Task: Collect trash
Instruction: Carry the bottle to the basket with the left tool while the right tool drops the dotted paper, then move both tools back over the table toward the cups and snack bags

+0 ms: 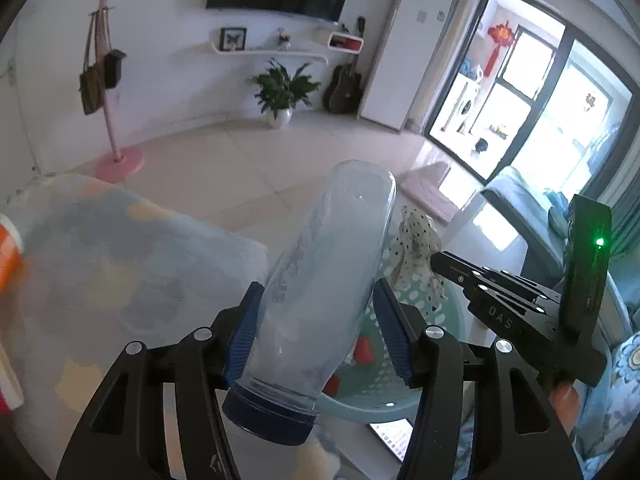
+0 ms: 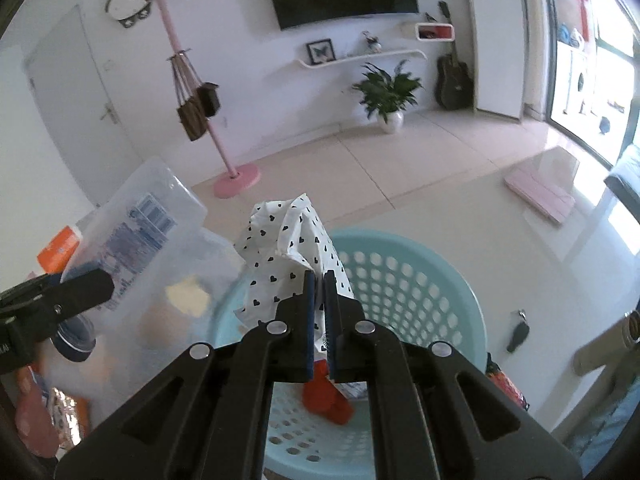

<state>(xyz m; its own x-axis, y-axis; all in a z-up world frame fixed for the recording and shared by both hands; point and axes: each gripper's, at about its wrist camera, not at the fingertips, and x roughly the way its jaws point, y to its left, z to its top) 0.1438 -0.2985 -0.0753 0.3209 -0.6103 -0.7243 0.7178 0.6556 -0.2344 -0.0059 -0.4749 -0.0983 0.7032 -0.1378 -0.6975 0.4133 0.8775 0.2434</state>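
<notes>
My left gripper (image 1: 316,300) is shut on a clear plastic bottle (image 1: 324,276) with a dark blue cap (image 1: 268,416), base pointing away. The bottle also shows at the left of the right wrist view (image 2: 152,248). My right gripper (image 2: 319,280) is shut on a crumpled white paper with black hearts (image 2: 288,248), held above a light blue perforated basket (image 2: 420,280). The paper (image 1: 416,248) and the right gripper (image 1: 436,260) show in the left wrist view over the basket (image 1: 424,300). Red trash (image 2: 326,396) lies in the basket.
A blue patterned blanket (image 1: 112,264) lies at the left. An orange packet (image 2: 58,248) and snack wrappers (image 2: 36,416) sit at the left. A laptop (image 1: 394,436) is below the basket. A pink coat stand (image 2: 236,178), a plant (image 2: 386,92) and tiled floor lie beyond.
</notes>
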